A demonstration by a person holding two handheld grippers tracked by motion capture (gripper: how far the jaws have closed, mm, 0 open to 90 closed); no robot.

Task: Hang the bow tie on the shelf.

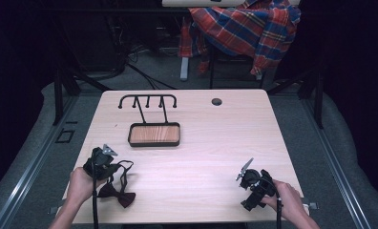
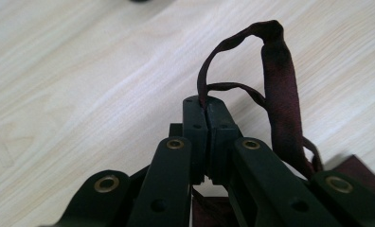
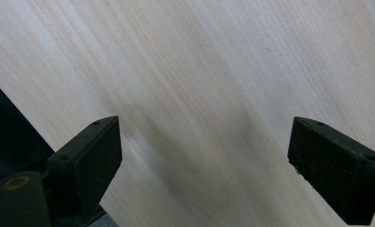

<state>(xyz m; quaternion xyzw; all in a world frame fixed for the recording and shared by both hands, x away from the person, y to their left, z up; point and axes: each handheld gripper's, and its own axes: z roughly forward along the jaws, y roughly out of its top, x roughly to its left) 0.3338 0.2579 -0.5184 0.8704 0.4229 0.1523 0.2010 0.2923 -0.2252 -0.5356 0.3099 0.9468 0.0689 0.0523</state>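
Bow tie (image 1: 116, 192) | strap pinched in left claw (image 2: 207, 111) | right claw (image 3: 202, 156) spread, well apart

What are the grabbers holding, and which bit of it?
The left gripper holds the dark red bow tie by its thin strap, pinched between its shut fingers. The right gripper is open and holds nothing.

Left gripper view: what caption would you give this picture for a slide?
Left claw shut on the thin strap of a dark red bow tie, above the pale wooden table.
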